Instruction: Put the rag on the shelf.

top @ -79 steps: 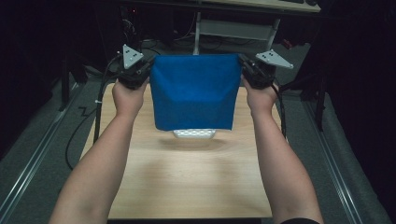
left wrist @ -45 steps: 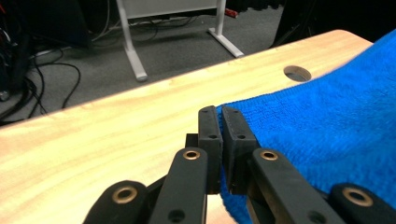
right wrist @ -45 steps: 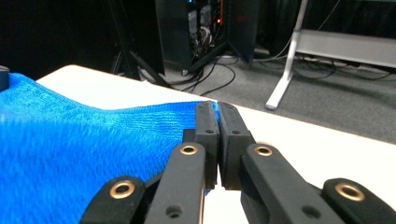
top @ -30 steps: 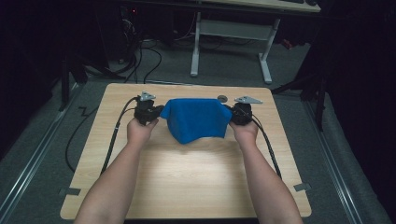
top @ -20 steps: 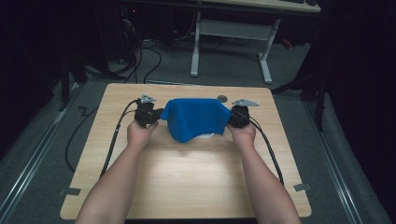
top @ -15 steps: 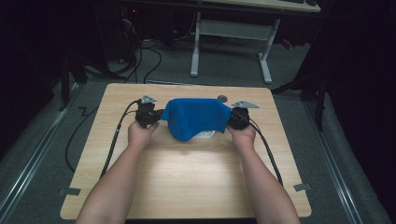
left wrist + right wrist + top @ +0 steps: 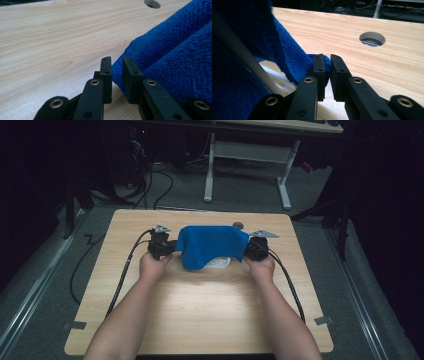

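Nearest the person, the wooden table [image 7: 200, 315] lies bare from its front edge up to the hands, a broad open stretch of board between the two forearms. Farther in, the left gripper [image 7: 161, 246] and the right gripper [image 7: 256, 247] sit level with each other, well apart, each with its cable trailing back along the board.

Between them hangs the blue cloth [image 7: 212, 245], draped over a white object [image 7: 218, 263] whose lower edge peeks out beneath the hem. In the left gripper view, the left gripper [image 7: 117, 75] has its jaws drawn narrow onto a folded edge of the blue cloth [image 7: 175, 57], the fabric pinched between them just above the table [image 7: 50, 37]. In the right gripper view, the right gripper [image 7: 328, 72] likewise clamps the cloth's edge [image 7: 294, 62] between nearly closed jaws.

Beyond the cloth a round hole [image 7: 238, 225] sits near the far edge, with a strip of bare board to either side. Past the table stands a white desk frame [image 7: 250, 155].
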The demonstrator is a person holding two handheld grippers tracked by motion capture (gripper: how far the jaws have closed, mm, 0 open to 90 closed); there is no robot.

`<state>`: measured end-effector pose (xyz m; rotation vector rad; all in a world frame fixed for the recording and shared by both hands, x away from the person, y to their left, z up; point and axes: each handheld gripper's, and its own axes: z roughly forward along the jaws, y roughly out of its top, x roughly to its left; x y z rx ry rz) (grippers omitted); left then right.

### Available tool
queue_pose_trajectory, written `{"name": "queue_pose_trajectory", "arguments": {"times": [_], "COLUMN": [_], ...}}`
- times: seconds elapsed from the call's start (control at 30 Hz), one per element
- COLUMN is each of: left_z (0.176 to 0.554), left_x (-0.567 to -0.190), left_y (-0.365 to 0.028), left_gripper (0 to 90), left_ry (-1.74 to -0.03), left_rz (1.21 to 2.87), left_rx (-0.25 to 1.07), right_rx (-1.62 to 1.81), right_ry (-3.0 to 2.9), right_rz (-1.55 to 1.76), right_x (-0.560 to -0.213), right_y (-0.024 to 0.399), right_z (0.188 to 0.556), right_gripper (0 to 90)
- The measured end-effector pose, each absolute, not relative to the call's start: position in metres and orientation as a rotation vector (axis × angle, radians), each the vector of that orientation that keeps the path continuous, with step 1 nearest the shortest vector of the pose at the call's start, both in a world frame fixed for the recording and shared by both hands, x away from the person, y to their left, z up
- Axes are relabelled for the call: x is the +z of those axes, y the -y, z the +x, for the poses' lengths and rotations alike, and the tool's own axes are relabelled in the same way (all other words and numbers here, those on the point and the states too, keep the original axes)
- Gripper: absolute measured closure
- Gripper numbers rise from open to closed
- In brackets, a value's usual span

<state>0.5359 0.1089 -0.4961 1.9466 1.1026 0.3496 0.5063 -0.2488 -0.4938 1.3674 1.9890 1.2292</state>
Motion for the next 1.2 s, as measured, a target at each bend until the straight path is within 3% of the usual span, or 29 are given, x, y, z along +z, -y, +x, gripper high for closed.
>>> {"name": "queue_pose_trajectory", "arguments": {"times": [0.13, 0.27, 1.2], "left_z": [0.534, 0.53, 0.506], "left_x": [-0.499, -0.502, -0.491], "left_y": [-0.117, -0.128, -0.166], "left_gripper": [70.5, 67.7, 56.1], "left_ry": [-1.143, -1.168, -1.17], "left_rz": [1.917, 1.885, 1.848], "left_rx": [0.353, 0.346, 0.449], "right_rx": [1.22, 1.217, 1.113], "right_ry": [-1.984, -1.972, -1.917], "right_rz": [1.381, 1.396, 1.322], "right_x": [-0.494, -0.491, -0.469], "right_y": [0.251, 0.253, 0.276], "right_z": [0.506, 0.504, 0.481], "right_gripper": [75.5, 70.7, 49.8]}}
